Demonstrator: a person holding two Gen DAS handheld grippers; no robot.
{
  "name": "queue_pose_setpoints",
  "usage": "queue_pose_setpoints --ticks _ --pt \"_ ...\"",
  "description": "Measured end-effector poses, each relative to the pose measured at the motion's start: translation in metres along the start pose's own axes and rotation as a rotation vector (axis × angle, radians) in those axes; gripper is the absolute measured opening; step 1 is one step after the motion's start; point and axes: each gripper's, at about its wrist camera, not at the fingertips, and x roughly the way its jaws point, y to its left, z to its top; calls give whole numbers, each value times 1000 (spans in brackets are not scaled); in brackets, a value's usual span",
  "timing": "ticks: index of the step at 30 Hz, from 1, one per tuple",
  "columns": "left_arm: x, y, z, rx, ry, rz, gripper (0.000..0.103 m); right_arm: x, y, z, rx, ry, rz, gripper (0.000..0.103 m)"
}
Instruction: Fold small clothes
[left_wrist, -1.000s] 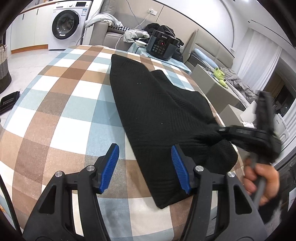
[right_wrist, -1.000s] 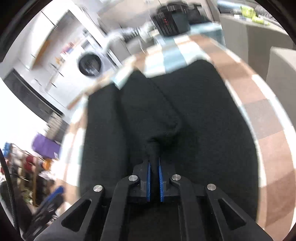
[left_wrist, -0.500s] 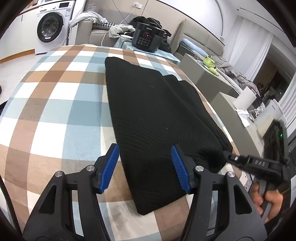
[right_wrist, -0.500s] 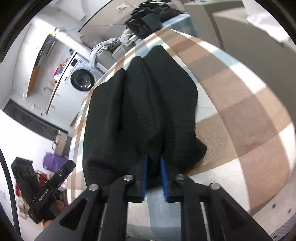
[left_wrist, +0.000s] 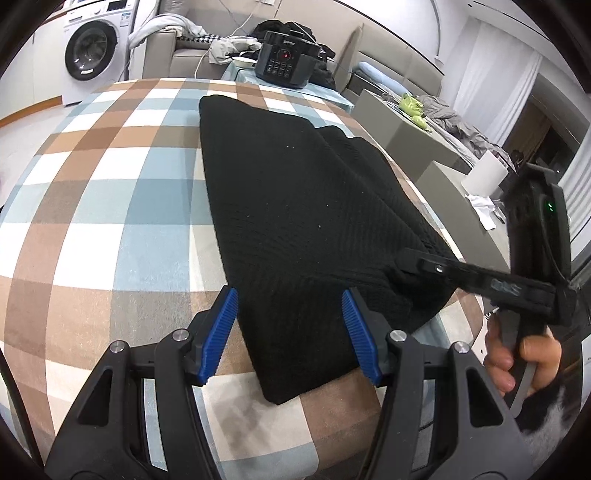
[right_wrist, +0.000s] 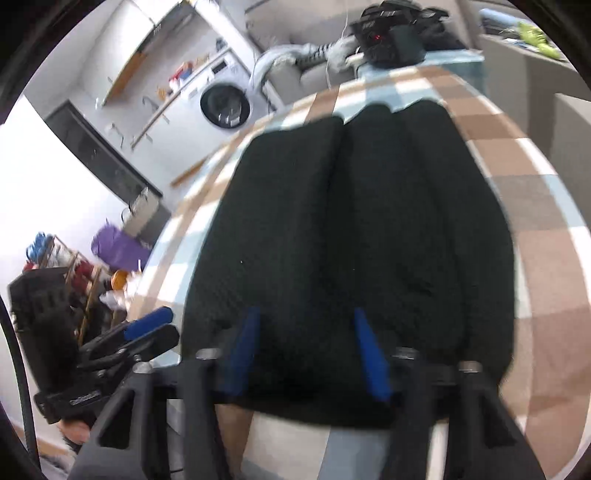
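Note:
A black knit garment (left_wrist: 295, 206) lies folded lengthwise into a long strip on the checked tablecloth (left_wrist: 110, 221). In the left wrist view my left gripper (left_wrist: 290, 328) hovers open over the garment's near left corner, its blue pads on either side of the cloth edge and not pressing it. My right gripper (right_wrist: 308, 339) is open too, low over the garment's (right_wrist: 351, 221) near end, with cloth lying between its pads but not pinched. From the left wrist view the right gripper (left_wrist: 410, 258) reaches in over the garment's right edge, held by a hand (left_wrist: 517, 362).
A black cooker (left_wrist: 286, 59) stands beyond the table's far edge, with a sofa and a washing machine (left_wrist: 92, 51) behind it. Grey blocks and a white roll (left_wrist: 484, 177) sit to the right. The table's near edge runs just under both grippers.
The right gripper let go of the bunched fold and its jaws spread apart. The garment settled flat. The left gripper drifted toward the garment's near corner.

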Motion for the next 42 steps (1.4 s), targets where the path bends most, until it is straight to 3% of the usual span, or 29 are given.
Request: queue_pose_setpoints --ticks 1,5,8,11,13,18,21,25,29,31,33,35,37,39,40,42 --pt "-2 1 0 -3 -5 -1 56 -1 0 3 1 14 29 10" --pt "-9 4 4 -1 -19 -9 56 -29 3 13 37 -3 166 8" --pt "-8 2 6 7 -18 -13 56 -41 -12 13 153 -3 234 8" --pt "-1 1 5 11 -5 -22 56 -23 -30 7 194 40 74 10" --pt "3 0 4 20 6 -18 56 -16 -40 1 215 63 65 15" --pt "4 -1 1 18 10 -17 56 -40 -32 -6 107 -26 74 49" --pt "5 -2 1 12 10 -18 56 -63 -30 -11 39 -106 1 51" --pt "6 -7 2 24 15 -25 56 -73 -42 -25 66 -152 -96 52" --pt "9 -11 1 44 31 -33 56 -76 -49 -43 88 -147 -61 52" --pt "12 -15 0 59 39 -37 56 -67 -56 -47 181 -137 9 52" --pt "14 -19 -1 70 44 -42 56 -56 -63 -46 259 -140 62 42" --pt "14 -23 -1 80 43 -44 56 -48 -68 -42 298 -129 45 40" --pt "14 -25 -2 88 38 -53 56 -39 -75 -40 361 -112 89 35" --pt "17 -26 -2 93 39 -52 56 -31 -82 -40 415 -105 107 23" --pt "19 -26 -2 94 42 -53 56 -28 -84 -41 433 -101 103 10" --pt "24 -25 -3 95 51 -51 56 -27 -82 -38 441 -92 93 5"
